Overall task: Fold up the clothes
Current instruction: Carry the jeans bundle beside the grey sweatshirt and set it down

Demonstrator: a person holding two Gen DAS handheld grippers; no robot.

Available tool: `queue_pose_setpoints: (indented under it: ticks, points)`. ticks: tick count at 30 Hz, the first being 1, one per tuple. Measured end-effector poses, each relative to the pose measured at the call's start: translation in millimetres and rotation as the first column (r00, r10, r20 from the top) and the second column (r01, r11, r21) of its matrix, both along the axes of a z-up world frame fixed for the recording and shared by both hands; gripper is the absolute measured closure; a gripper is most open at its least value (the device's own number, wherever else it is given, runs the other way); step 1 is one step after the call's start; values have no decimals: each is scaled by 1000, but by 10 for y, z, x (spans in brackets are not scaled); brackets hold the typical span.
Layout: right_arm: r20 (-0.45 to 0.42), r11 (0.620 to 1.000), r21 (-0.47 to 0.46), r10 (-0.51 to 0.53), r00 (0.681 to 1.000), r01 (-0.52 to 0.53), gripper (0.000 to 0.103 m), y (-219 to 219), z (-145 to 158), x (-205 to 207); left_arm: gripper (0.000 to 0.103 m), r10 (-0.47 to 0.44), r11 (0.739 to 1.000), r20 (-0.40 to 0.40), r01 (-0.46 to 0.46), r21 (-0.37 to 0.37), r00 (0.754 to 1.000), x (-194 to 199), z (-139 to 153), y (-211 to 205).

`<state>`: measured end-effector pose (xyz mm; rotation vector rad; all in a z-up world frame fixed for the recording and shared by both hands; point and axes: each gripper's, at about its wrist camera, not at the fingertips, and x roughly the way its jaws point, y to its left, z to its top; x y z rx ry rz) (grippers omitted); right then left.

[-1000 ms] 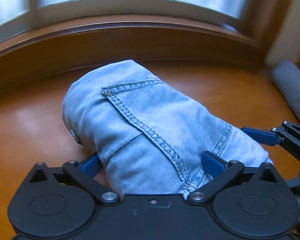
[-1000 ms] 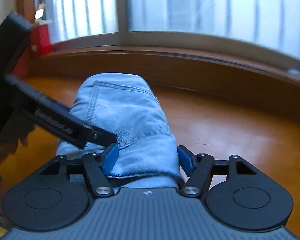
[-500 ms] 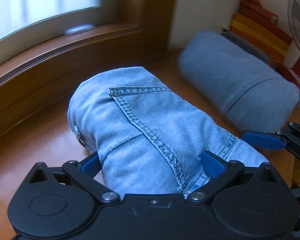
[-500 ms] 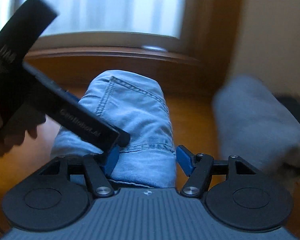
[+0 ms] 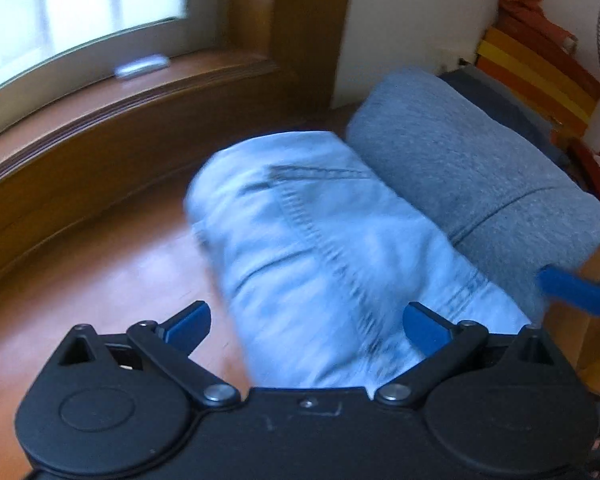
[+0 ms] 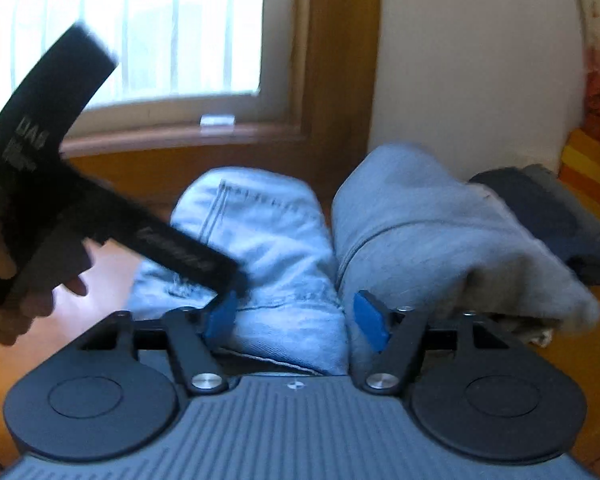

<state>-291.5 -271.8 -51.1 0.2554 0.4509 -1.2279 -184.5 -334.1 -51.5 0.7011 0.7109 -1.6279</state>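
Folded light-blue jeans [image 5: 332, 248] laid on wooden floor [image 5: 112, 248], pressed against grey folded garment [image 5: 472, 168]. Left gripper [image 5: 306, 322] spread wide, jeans straddled, left pad clear of denim. Right gripper [image 6: 296, 314] just opening, jeans between jaws, nothing gripped.

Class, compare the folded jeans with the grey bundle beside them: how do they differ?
The folded jeans are pale blue denim with stitched seams and a pocket; the grey sweatshirt bundle is plain fleecy knit. The jeans lie between the grippers' fingers; the grey bundle lies outside them, nearer the wall. Both are folded and rest side by side on the wooden surface.
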Motion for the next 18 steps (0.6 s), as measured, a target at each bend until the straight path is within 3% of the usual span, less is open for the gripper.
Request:
queue_pose_setpoints:
  ticks: [5,12,18]
  points:
    - [-17,998,-30,-57,998,57,23,358,119,182,0,46,999,53,-46,-3,998,168,130,313]
    - [18,992,20,-126,992,126,23,513,118,132,0,-16,1000,40,16,1,999,160,123,537]
    - [56,981,58,-189,980,186,23,524,132,144,0,-29,999,120,31,-13,992,199,71,699]
